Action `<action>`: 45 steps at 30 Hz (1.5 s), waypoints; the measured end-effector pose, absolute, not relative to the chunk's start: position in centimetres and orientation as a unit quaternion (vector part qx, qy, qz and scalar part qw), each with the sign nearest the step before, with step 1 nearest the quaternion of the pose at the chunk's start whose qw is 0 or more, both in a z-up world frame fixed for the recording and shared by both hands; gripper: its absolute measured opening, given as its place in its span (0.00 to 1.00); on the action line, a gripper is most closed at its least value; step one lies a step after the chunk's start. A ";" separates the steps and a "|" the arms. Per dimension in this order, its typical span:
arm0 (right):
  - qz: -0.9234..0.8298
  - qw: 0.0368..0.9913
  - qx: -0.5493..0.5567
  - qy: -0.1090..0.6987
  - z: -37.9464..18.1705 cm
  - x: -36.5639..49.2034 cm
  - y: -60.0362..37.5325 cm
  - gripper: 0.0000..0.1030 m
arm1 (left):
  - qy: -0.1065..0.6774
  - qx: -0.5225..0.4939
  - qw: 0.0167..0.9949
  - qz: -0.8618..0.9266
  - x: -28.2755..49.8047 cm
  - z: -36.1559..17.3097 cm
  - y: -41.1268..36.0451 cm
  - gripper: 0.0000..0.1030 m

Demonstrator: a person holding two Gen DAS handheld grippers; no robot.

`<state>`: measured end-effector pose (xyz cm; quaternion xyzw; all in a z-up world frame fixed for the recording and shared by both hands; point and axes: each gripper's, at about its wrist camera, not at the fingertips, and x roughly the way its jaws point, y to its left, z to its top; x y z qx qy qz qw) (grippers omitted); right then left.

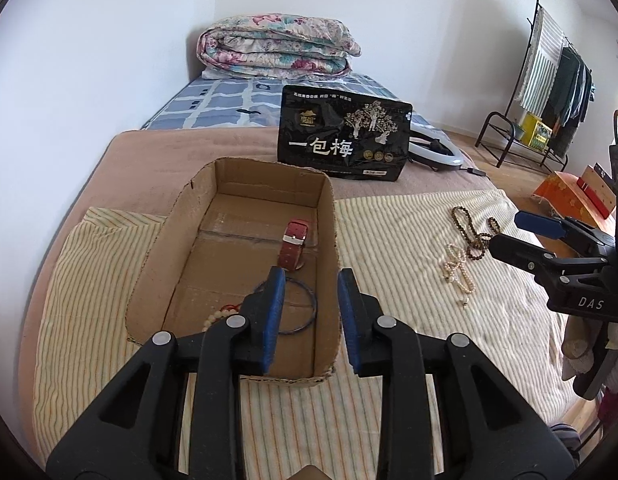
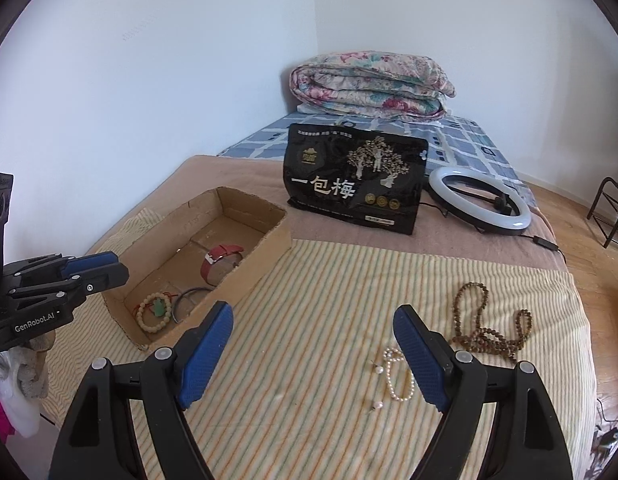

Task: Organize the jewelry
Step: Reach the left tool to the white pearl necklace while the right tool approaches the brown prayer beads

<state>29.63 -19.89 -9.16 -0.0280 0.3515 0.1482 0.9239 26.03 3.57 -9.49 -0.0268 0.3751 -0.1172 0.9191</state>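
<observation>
Right gripper [image 2: 313,356] held above striped cloth [image 2: 329,292], jaws spread wide, nothing between. Pearl necklace [image 2: 397,380] just beside right finger; brown bead necklace [image 2: 489,328] beyond. Cardboard box [image 2: 269,248] at left: red watch [image 2: 221,262], bead bracelet [image 2: 155,312], dark ring [image 2: 189,300] inside. Left gripper [image 2: 105,266] seen at box's near end.

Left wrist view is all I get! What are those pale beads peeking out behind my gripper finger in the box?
Observer: A beige bead bracelet with a green charm, lying in the cardboard box beside the dark bangle.
Operator: What's the white thing behind the black bag?
Observer: A ring light, a full circle lying flat on the bed.
Operator: Is the other gripper holding something?
Observer: No, the right gripper is wide open and empty; the pearl necklace lies beside one finger.
</observation>
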 end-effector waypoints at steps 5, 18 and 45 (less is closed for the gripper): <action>0.123 0.928 -0.017 0.351 -9.2 29.1 -23.3 0.89 | 0.376 -0.028 0.916 -0.138 25.9 -9.2 1.5 0.39; 0.028 0.930 0.018 0.365 -10.3 29.3 -33.2 1.00 | 0.387 -0.023 0.904 -0.178 26.6 -9.8 -4.0 0.62; -0.033 0.888 0.127 0.441 -18.8 35.3 -42.2 1.00 | 0.453 -0.009 0.849 -0.274 32.3 -17.2 -15.4 0.62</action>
